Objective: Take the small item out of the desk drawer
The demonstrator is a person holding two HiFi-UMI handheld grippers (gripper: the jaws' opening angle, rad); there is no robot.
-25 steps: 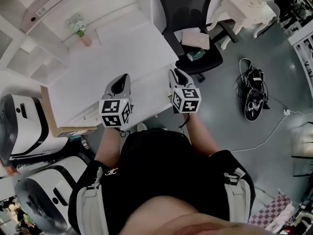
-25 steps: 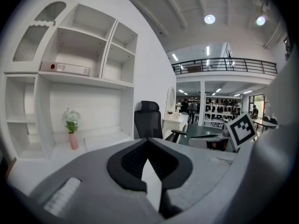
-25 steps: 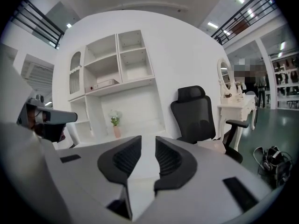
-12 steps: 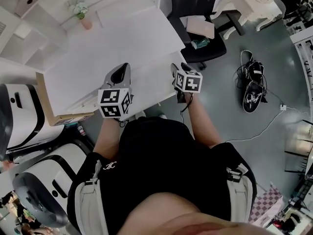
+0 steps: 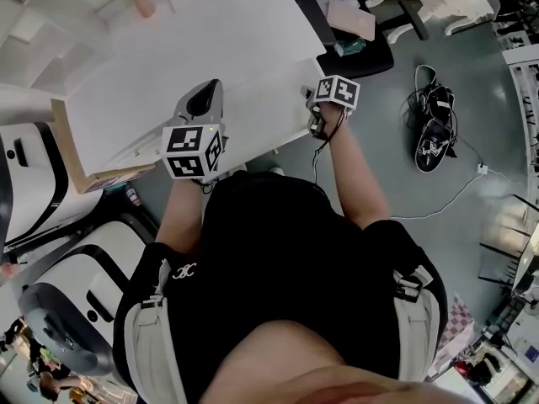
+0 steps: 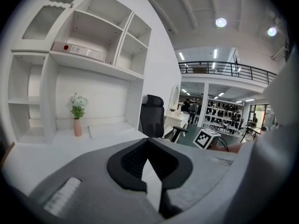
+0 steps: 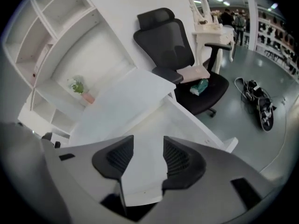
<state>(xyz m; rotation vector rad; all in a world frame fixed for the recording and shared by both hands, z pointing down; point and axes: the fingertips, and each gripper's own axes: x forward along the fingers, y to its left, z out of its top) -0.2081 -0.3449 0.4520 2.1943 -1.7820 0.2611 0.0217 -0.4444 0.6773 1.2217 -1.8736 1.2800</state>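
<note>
The white desk fills the top of the head view. Along its front runs a lower white ledge that looks like a pulled-out drawer, and its visible surface is bare. No small item shows in any view. My left gripper hovers over the desk's front part, jaws shut and empty. With the arm stretched out, my right gripper is at the desk's front right corner. Its jaws are opening over the white surface, and nothing is between them.
A black office chair with a pink cloth and a teal item on its seat stands right of the desk. Black shoes and a white cable lie on the grey floor. A pink vase stands at the desk's back, under shelves.
My right gripper has moved forward and right, from beside the left one to the desk's front right corner. The left gripper has stayed over the desk's front.
</note>
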